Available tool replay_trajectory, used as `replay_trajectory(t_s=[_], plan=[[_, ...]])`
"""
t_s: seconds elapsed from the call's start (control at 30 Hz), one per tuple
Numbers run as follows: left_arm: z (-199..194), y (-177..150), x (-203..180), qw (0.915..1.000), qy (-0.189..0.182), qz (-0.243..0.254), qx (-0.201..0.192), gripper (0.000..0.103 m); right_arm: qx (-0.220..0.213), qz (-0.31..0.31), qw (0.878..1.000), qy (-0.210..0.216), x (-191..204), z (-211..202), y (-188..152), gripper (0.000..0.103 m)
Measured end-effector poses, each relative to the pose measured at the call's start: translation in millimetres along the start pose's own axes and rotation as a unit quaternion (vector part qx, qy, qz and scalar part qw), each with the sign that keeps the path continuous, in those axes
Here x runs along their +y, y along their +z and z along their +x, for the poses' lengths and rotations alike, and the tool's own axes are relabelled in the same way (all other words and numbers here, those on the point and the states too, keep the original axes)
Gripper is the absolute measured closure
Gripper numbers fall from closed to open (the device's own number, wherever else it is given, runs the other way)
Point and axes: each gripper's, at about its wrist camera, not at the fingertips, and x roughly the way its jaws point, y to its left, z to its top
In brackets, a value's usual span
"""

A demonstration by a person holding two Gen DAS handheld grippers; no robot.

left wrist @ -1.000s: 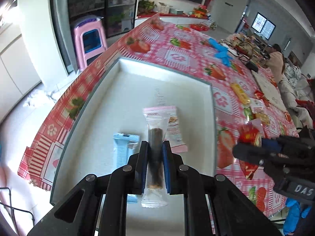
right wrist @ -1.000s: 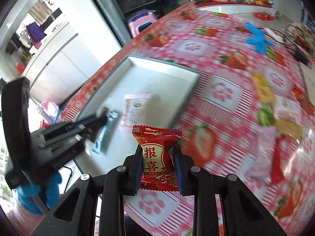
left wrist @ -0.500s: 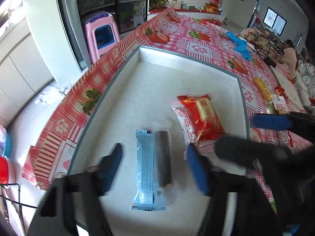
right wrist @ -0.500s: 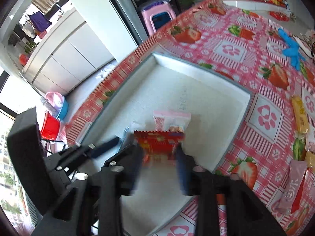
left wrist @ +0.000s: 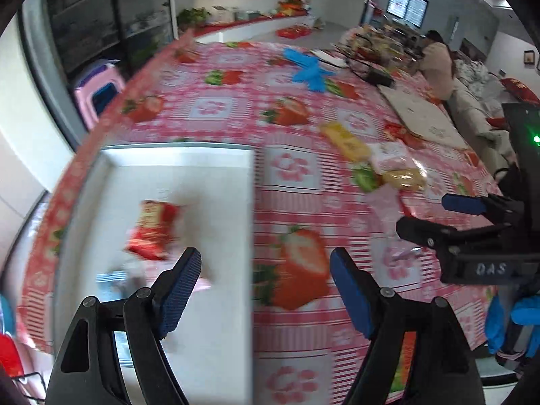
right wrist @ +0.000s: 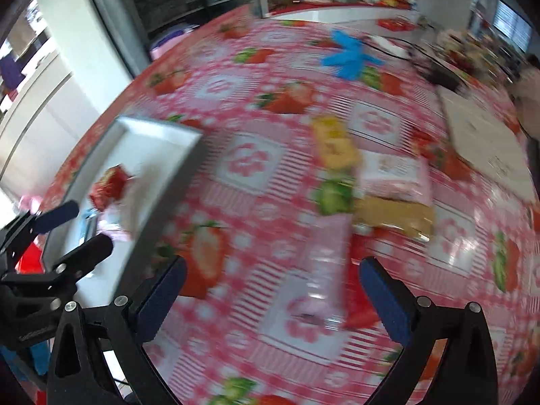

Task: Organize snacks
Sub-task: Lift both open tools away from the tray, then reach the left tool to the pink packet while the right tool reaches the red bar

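A white tray (left wrist: 209, 162) sits at the table's left edge; it also shows in the right wrist view (right wrist: 158, 138). A red snack packet (left wrist: 153, 227) lies in it, with a blue packet (left wrist: 109, 278) partly hidden beside it. My left gripper (left wrist: 265, 288) is open and empty over the tray's right rim. My right gripper (right wrist: 270, 297) is open and empty above a pink snack packet (right wrist: 322, 263). Loose snacks lie on the cloth: a yellow packet (right wrist: 334, 145), a pale pink packet (right wrist: 395, 172), a green one (right wrist: 332, 195) and a tan one (right wrist: 395, 216).
The table has a red strawberry cloth (left wrist: 290, 175). Blue gloves (left wrist: 308, 69) lie at the far side. A white board (right wrist: 486, 141) lies at the right. A pink stool (left wrist: 98, 92) stands beyond the left table edge. The frames are motion-blurred.
Both grippers opened and let go of their snacks in the tray: the left the dark bar, the right the red packet. Both then swung right, toward the loose snacks on the cloth.
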Motion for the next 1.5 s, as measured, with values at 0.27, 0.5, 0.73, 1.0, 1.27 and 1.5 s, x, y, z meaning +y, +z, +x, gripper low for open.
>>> replay_trajectory(t_s=[0.27,0.5,0.73,1.0,1.27,1.5], plan=[[69,15,-82,0.9971,-0.044,-0.001,0.062,0.021,0.014,0.1,0.994,-0.036,-93,-4,-31,0.0],[102,22,-100,0.9975,0.006,-0.003,0.07,0.021,0.016,0.112,0.993,-0.03,-117,-4,-46,0.0],[103,21,-73,0.9974,0.029,-0.005,0.066,0.021,0.01,0.036,0.999,-0.031,-82,7,-39,0.0],[88,14,-45,0.9966,0.042,-0.031,0.063,0.022,0.007,-0.019,0.999,-0.03,-47,33,-23,0.003],[45,2,-33,0.9965,0.061,-0.057,0.005,0.022,0.004,-0.02,0.999,-0.049,-52,32,-27,0.064],[3,-8,30,0.9885,0.044,-0.137,-0.046,0.021,0.003,-0.03,0.998,-0.054,-58,23,-45,0.064]])
